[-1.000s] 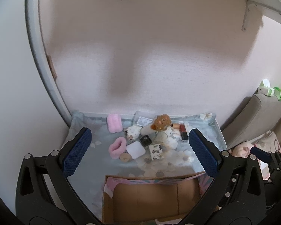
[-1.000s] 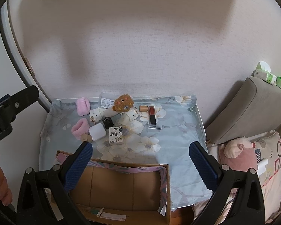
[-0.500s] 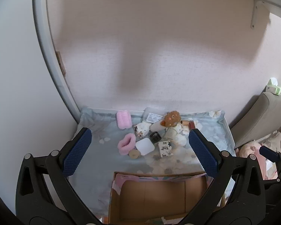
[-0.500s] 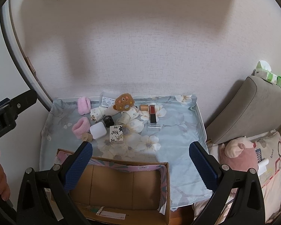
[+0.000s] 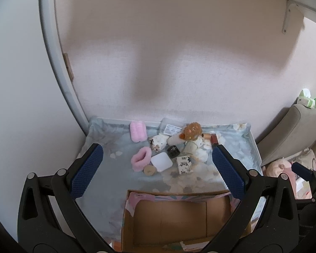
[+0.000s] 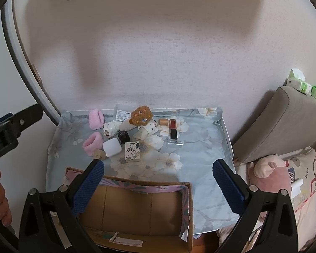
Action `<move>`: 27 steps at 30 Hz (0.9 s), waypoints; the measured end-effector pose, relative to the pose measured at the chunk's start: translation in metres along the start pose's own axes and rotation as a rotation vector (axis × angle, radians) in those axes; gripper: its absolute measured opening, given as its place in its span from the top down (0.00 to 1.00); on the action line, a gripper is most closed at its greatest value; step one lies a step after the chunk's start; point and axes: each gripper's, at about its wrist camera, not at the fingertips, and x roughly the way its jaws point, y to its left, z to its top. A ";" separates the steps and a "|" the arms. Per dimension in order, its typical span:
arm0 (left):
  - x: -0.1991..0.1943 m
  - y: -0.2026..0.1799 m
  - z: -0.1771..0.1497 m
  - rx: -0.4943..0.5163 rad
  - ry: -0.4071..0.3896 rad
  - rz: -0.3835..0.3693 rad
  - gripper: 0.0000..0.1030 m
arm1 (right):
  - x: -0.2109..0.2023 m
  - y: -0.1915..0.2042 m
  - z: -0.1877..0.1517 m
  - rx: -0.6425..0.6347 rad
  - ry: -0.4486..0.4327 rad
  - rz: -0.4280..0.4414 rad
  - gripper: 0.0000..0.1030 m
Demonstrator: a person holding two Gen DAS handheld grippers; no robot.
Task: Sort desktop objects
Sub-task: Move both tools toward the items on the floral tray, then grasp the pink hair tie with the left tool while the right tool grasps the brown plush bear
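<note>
Grippers poised above a cluttered table, jaws spread wide and empty.

Left gripper [image 5: 157, 168] and right gripper [image 6: 158, 178] hang over the cardboard box [image 6: 137, 206] at the table's [image 6: 200, 189] near edge. Beyond the box lie a white case [image 6: 112, 147], printed carton [image 6: 132, 150], pink scrunchie [image 6: 93, 143] and brown plush [image 6: 141, 115]; a red lipstick [image 6: 173, 128] lies further right.

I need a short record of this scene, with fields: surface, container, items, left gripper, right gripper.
surface: table under a flowered blue cloth
container: open cardboard box at the near edge
items: brown plush toy, two pink fuzzy pieces, white case, printed small box, red lipstick
left gripper: open, holding nothing
right gripper: open, holding nothing
</note>
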 end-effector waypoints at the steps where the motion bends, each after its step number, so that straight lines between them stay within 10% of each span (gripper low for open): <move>1: 0.000 0.000 0.000 -0.002 -0.001 -0.004 0.00 | -0.001 -0.002 0.001 0.006 -0.006 -0.004 0.00; 15: 0.014 0.046 0.019 -0.013 0.018 -0.055 0.00 | -0.005 -0.022 0.008 0.045 -0.079 0.019 0.00; 20: 0.060 0.083 0.023 -0.038 0.101 -0.050 0.00 | 0.008 -0.036 0.019 0.097 -0.078 -0.018 0.00; 27: 0.165 0.087 0.016 0.016 0.211 -0.038 0.00 | 0.077 -0.029 0.045 0.110 -0.044 0.177 0.00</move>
